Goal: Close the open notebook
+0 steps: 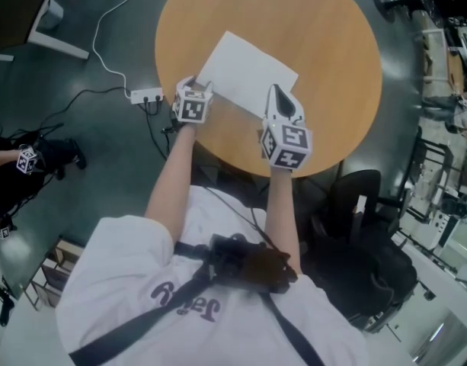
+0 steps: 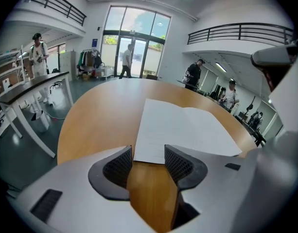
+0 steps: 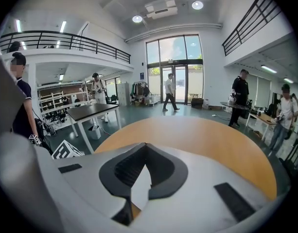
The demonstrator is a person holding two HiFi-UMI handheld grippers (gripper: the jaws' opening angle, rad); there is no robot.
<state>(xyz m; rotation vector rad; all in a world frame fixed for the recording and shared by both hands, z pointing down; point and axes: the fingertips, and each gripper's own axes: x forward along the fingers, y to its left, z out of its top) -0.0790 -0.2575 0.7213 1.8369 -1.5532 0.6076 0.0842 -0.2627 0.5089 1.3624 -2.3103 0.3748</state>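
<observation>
The notebook (image 1: 244,71) lies open and flat, pages up, on the near half of the round table (image 1: 324,44), turned at an angle to the person. The right gripper (image 1: 276,90) sits at its near right corner. In the right gripper view the jaws are pressed together at the tips, with a sliver of white page (image 3: 140,188) between the pads, so it appears to be pinching that page edge. The left gripper (image 1: 199,86) rests at the near left corner, jaws spread and empty, with the page edge (image 2: 187,130) just beyond the tips. Judgement: the closing fold is barely begun. Recommended: confirm the pinch takes the cover and not one leaf, raise the right half and carry it over the spine to the left. The left gripper should steady the left half, then clear out before the halves meet. Risk: a single sheet may crease or tear.
</observation>
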